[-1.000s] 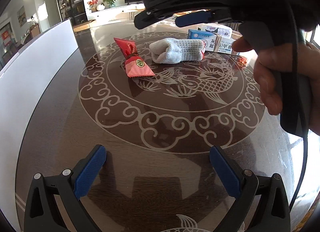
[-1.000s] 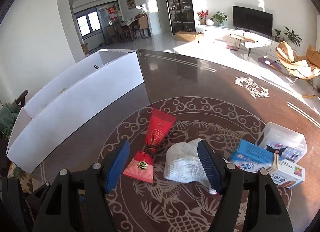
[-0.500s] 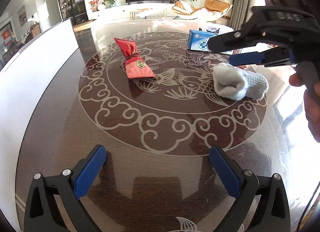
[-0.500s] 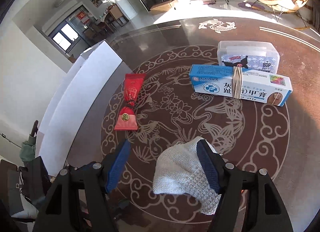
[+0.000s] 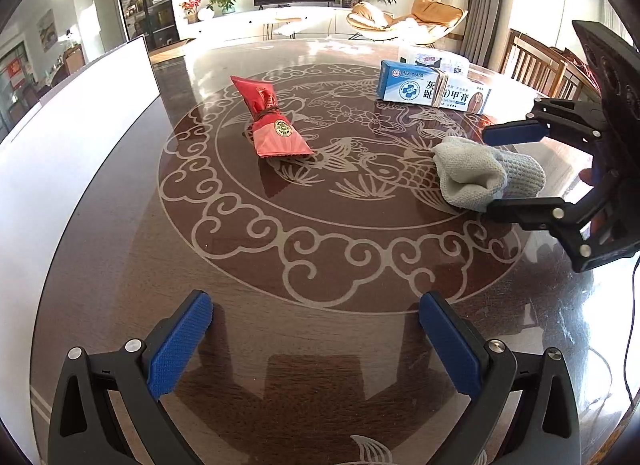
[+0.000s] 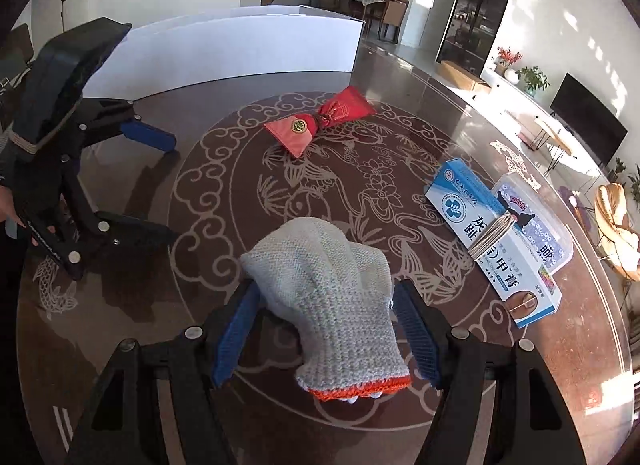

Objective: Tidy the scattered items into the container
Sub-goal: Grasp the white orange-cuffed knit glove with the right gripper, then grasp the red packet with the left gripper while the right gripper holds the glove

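A grey knitted glove [image 6: 324, 277] with an orange cuff sits between the pads of my right gripper [image 6: 326, 291], which is shut on it; the glove [image 5: 472, 173] and the right gripper [image 5: 488, 169] also show at the right in the left wrist view, low over the table. A red tied pouch [image 5: 272, 125] lies on the round pattern mid-table. A blue-and-white carton [image 5: 428, 91] bound with a rubber band lies behind it. The white container [image 5: 80, 117] runs along the left edge. My left gripper [image 5: 316, 305] hangs open over bare table, with nothing between its fingers.
A clear lidded plastic box [image 6: 536, 221] sits right behind the carton [image 6: 492, 237]. The dark patterned table [image 5: 320, 249] is glossy and round-edged. Wooden chairs [image 5: 540, 65] stand past the far right rim. The container's long white wall [image 6: 240, 49] faces the pouch [image 6: 316, 123].
My right gripper has carried the glove away from the carton, toward the table's near right side, and has rolled as it went. The left gripper has stayed still.
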